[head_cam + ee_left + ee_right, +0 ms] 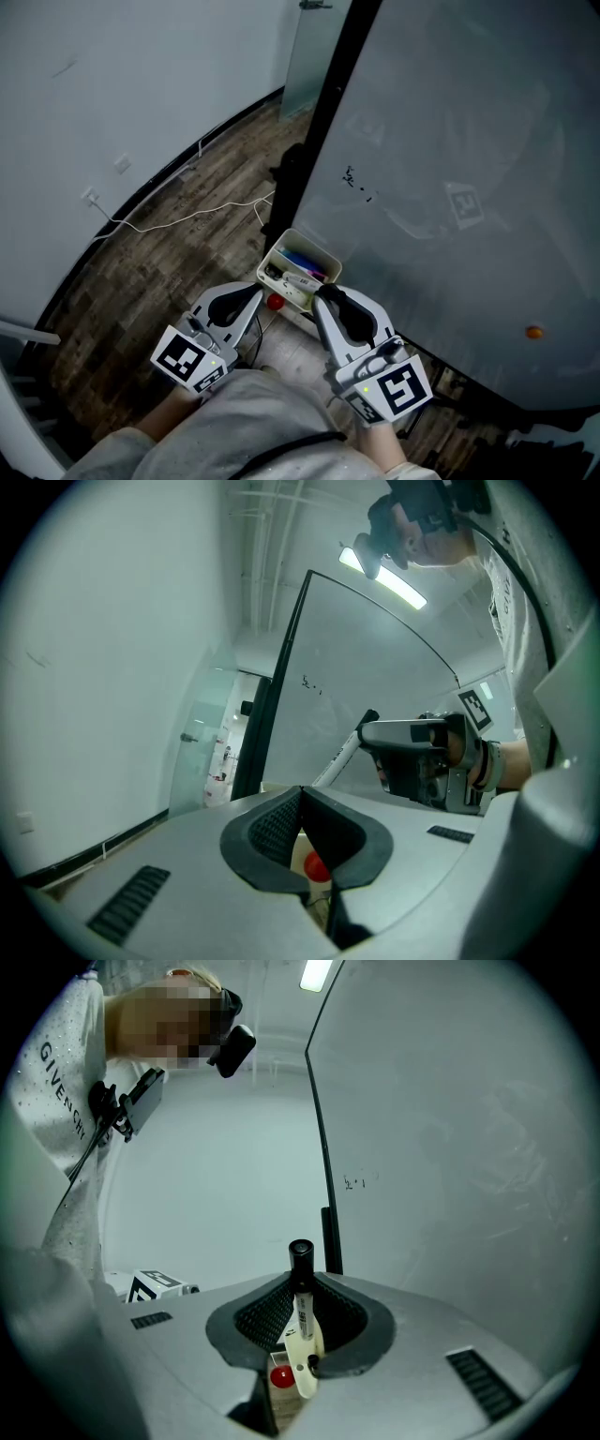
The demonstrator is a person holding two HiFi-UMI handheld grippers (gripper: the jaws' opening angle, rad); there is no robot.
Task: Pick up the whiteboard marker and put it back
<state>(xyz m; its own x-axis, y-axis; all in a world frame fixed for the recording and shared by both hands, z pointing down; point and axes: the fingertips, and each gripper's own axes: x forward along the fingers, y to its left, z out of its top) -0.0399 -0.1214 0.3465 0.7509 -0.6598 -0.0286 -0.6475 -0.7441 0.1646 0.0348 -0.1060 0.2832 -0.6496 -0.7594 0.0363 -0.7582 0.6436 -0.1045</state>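
Marker single, clamped in right gripper; left gripper jaws together, empty; one tray.

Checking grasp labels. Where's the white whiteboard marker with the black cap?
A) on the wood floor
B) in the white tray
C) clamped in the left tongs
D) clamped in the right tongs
D: the right gripper view shows the white whiteboard marker with black cap pinched between the right tongs.

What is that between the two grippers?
In the head view, a small red round thing sits between the left gripper and the right gripper, which holds the marker.
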